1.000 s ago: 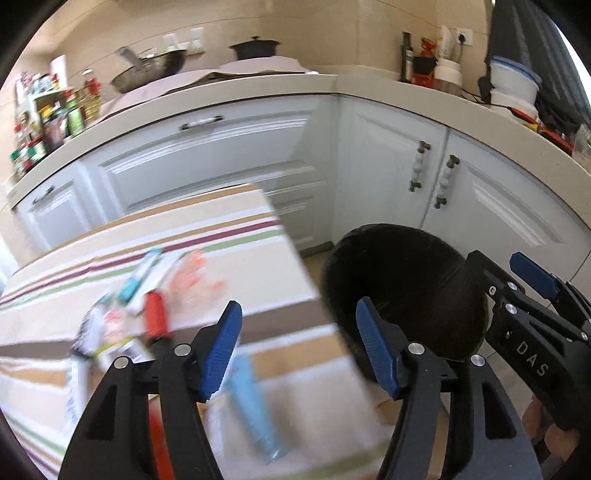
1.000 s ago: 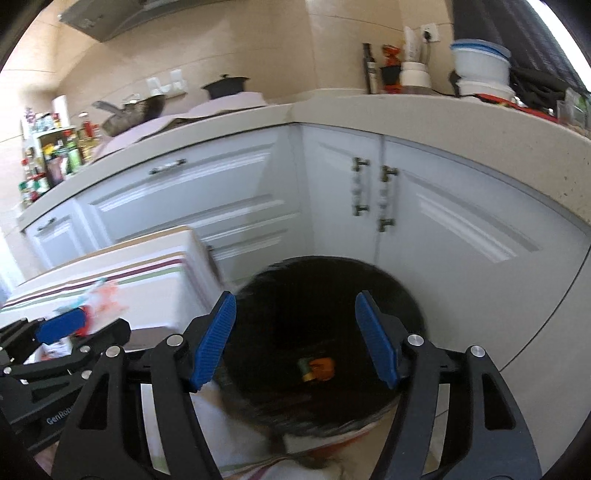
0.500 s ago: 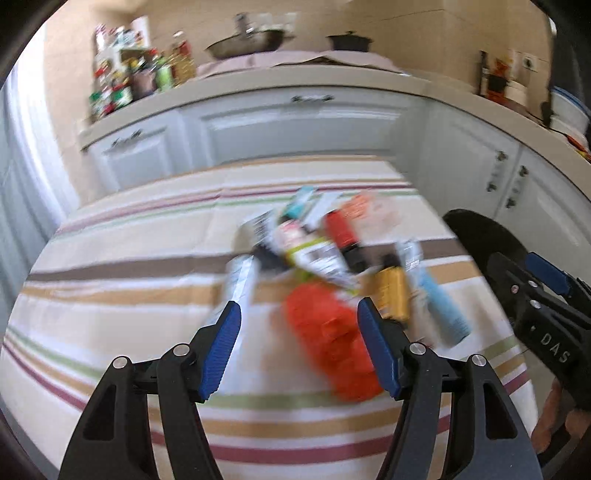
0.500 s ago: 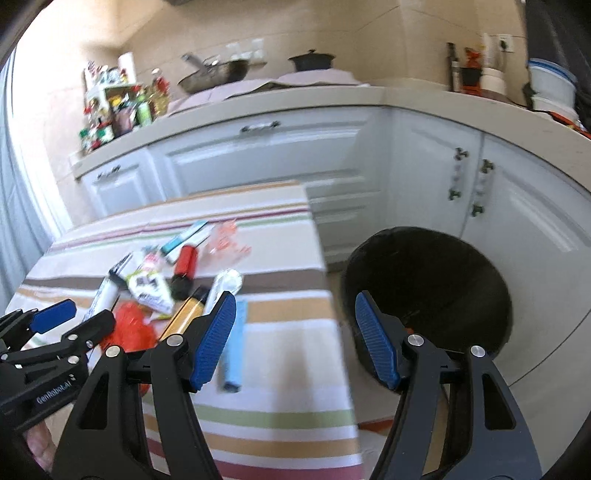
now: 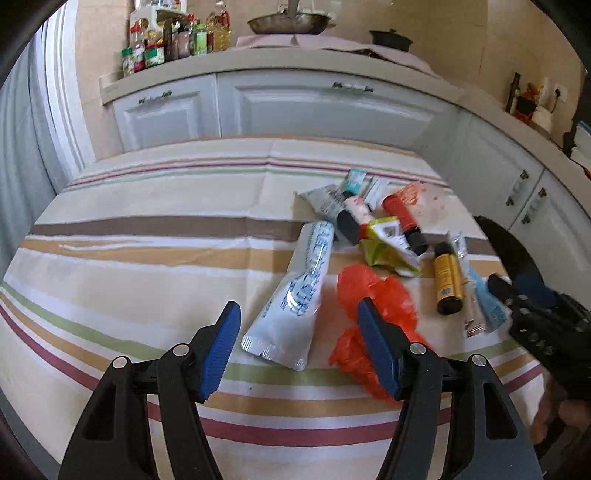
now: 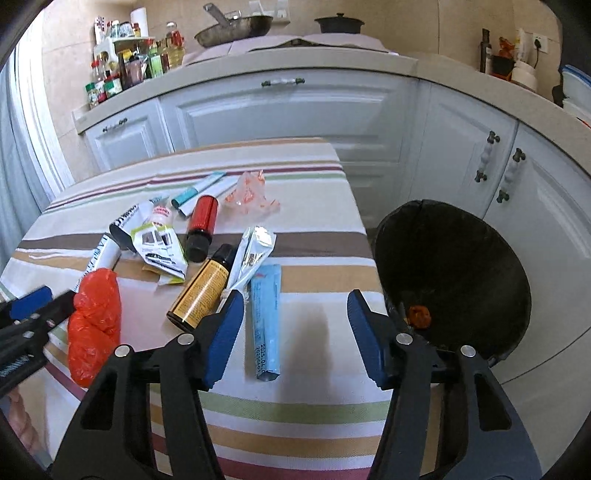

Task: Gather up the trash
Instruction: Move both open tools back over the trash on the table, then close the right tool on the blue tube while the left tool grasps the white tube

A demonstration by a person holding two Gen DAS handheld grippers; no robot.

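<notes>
Trash lies in a heap on the striped tablecloth (image 5: 147,236). A white pouch (image 5: 295,295) and a crumpled orange bag (image 5: 373,295) lie just ahead of my open, empty left gripper (image 5: 297,347). A yellow tube (image 6: 201,290), a light blue sachet (image 6: 266,317), a silver wrapper (image 6: 253,251) and a red tube (image 6: 201,219) lie ahead of my open, empty right gripper (image 6: 295,332). The orange bag (image 6: 94,317) shows at its left. A black trash bin (image 6: 454,273) stands right of the table with an orange scrap (image 6: 419,315) inside.
White kitchen cabinets (image 6: 288,107) and a countertop run behind the table. Condiment bottles (image 5: 166,48), a wok (image 6: 232,31) and a black pot (image 6: 338,24) stand on the counter. The table's right edge (image 6: 364,236) borders the bin.
Both grippers swung left from over the bin to over the table. The trash pile now lies in front of both grippers, and the bin has shifted to the right.
</notes>
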